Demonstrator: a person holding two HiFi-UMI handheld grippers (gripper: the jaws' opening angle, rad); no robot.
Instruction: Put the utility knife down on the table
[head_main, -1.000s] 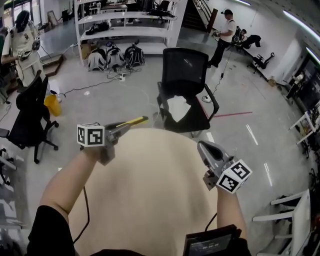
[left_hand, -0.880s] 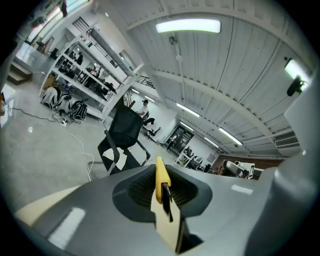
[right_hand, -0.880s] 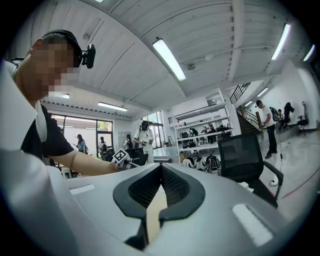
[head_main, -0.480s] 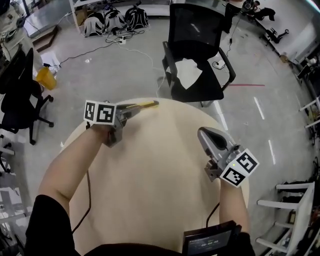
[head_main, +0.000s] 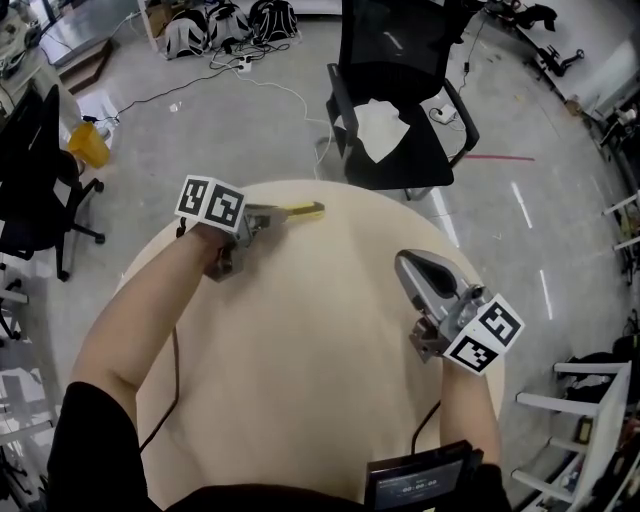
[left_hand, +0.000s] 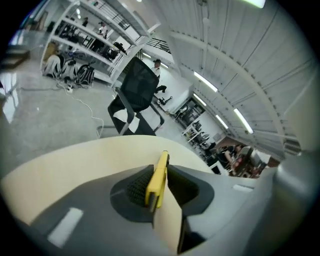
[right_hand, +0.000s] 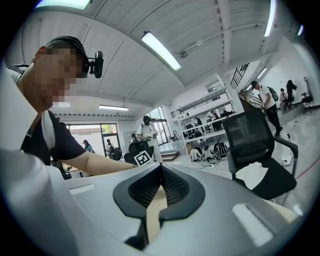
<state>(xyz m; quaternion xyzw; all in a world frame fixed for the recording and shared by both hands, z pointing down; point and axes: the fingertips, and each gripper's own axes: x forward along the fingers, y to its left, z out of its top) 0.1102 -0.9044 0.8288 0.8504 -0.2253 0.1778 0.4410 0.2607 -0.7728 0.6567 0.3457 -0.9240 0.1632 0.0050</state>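
Head view: left forearm is reaching forward to the table's (head_main: 300, 350) far left edge, its left gripper (head_main: 262, 222) angling rightward and downward; right gripper (head_main: 408, 268) is hovering near the right edge, pointing away from the person. One utility knife (head_main: 300, 211), yellow, is lying lengthwise along the far edge, free end pointing right; contact with the top undeterminable. Count: two grippers, one knife, one table. Left gripper view: pads are pinching the knife edgewise, having just eased slightly apart. Right gripper view: jaws are pressing together, nothing between.
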